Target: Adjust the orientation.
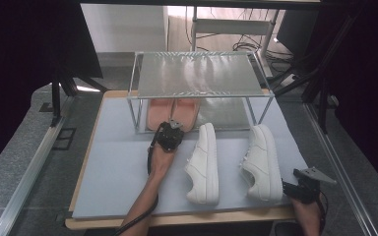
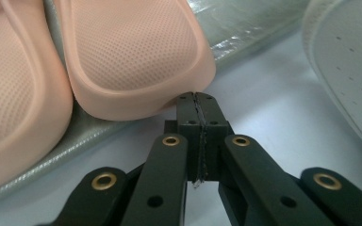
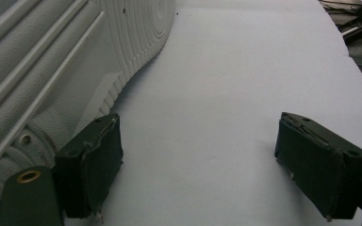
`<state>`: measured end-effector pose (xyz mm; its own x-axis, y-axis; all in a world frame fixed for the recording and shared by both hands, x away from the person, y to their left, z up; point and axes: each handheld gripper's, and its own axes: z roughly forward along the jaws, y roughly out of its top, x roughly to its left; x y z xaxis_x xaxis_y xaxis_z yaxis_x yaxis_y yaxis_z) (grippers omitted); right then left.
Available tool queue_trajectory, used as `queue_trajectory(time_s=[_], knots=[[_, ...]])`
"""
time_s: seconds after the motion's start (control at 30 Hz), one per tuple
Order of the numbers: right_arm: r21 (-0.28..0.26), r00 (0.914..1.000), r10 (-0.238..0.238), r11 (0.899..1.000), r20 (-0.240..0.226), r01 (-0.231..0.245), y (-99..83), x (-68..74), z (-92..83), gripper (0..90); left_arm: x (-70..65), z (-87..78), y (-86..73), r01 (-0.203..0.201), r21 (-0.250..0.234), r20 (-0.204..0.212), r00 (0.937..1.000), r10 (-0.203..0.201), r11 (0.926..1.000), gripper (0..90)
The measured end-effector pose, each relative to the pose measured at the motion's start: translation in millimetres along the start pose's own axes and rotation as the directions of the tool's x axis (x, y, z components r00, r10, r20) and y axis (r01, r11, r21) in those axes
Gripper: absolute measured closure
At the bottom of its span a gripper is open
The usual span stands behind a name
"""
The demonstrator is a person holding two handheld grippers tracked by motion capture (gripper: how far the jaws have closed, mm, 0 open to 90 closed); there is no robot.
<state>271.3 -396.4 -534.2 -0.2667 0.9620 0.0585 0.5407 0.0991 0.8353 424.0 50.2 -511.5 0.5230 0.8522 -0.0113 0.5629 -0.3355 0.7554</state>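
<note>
Two white sneakers stand on the pale mat (image 1: 113, 167) in the high view, the left sneaker (image 1: 204, 164) and the right sneaker (image 1: 263, 162) apart with a bare strip between them, and a wide bare stretch of mat lies left of the left forearm out to the mat's left edge. Behind them a metal rack (image 1: 197, 73) spans the far part of the mat, and a pair of pink slippers (image 1: 173, 112) lies on its lower shelf. The left forearm reaches in from the bottom edge, and the left gripper (image 1: 170, 132) sits at the near ends of the slippers. The right gripper (image 1: 305, 184) rests low near the mat's near right corner, just beside the heel of the right sneaker. In the left gripper view the two black jaws are pressed flat together with nothing between them (their tips meet right under the rim of the right-hand slipper (image 2: 136, 56)); whether they touch it I cannot tell. The other slipper (image 2: 14, 94) lies against it, and a white sneaker's edge (image 2: 349, 66) shows at the right. In the right gripper view the jaws stand wide apart over bare mat (image 3: 245, 70), the left pad (image 3: 99, 160) just beside the white sneaker's sole (image 3: 52, 80).
</note>
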Motion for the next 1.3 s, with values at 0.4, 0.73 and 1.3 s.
queue_trajectory(time_s=[0.4, 0.73, 1.3], knots=[[0.000, 1.0000, -0.001, 1.000, 0.000, 0.001, 0.0, -0.1, 0.0, 15.9, 5.0, 17.8, 5.1, 0.018, -0.009, -0.020, 0.9996, -0.018, 0.9998, 89.6], [0.000, 1.0000, -0.001, 1.000, 0.000, 0.001, 0.0, -0.1, 0.0, 15.9, 0.8, 1.2, 1.3, 0.023, -0.022, -0.011, 0.9997, -0.024, 0.9995, 84.5], [0.001, 1.0000, -0.002, 1.000, -0.001, 0.002, 0.0, 0.0, 0.0, 16.0, 5.0, -48.6, -14.6, -0.004, -0.040, 0.018, 0.9998, 0.005, 0.9992, 53.6]])
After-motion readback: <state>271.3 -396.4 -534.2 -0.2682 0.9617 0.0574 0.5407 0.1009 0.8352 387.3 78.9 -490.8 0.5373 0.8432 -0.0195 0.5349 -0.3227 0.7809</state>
